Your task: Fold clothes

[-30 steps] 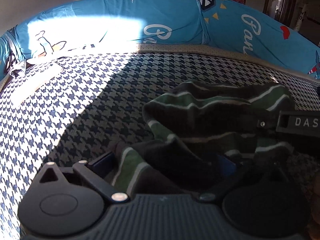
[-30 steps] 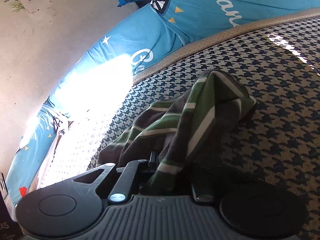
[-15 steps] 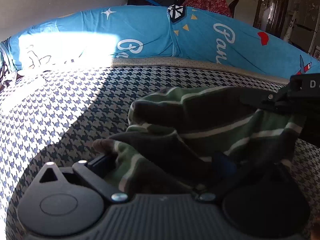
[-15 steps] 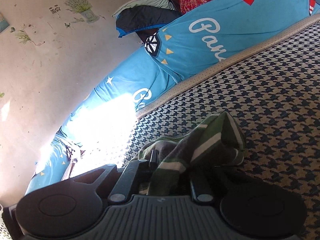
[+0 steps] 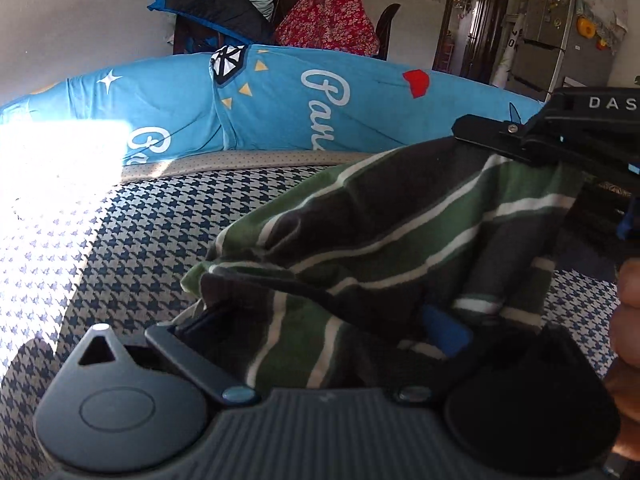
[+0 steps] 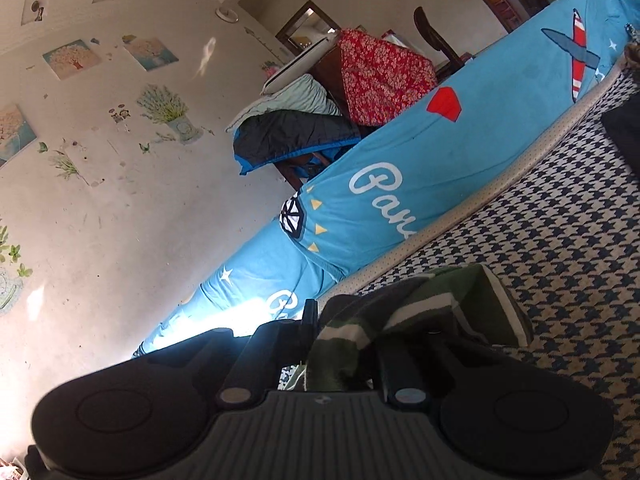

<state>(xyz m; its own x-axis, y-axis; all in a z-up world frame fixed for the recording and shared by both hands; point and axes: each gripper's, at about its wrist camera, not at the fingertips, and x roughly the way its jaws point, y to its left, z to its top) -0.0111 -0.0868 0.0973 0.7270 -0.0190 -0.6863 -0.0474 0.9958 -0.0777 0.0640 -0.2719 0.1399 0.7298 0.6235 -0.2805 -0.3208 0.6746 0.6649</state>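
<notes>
Both the left gripper [image 5: 320, 332] and the right gripper [image 6: 344, 344] have their fingers closed on the striped garment [image 5: 400, 232], holding it up over the houndstooth bed [image 5: 140, 240], probably to spread it for folding.

From my seat the striped garment [image 5: 380, 232] reads as soft knitted cloth, matt, with a slightly fuzzy face and limp folds. My left gripper [image 5: 320, 332] is matt dark plastic, its housing ribbed, with small shiny metal rivets at the pivots; it is clamped on the cloth. My right gripper [image 6: 344, 344] has the same matt plastic and ribbed top, and it pinches the knit too. The bed cover [image 5: 132, 240] looks like a coarse woven fabric, rough and dull. The blue bolster [image 5: 280, 120] is smooth cloth, faintly sheened. The wall [image 6: 120, 200] is matt, scuffed plaster.
</notes>
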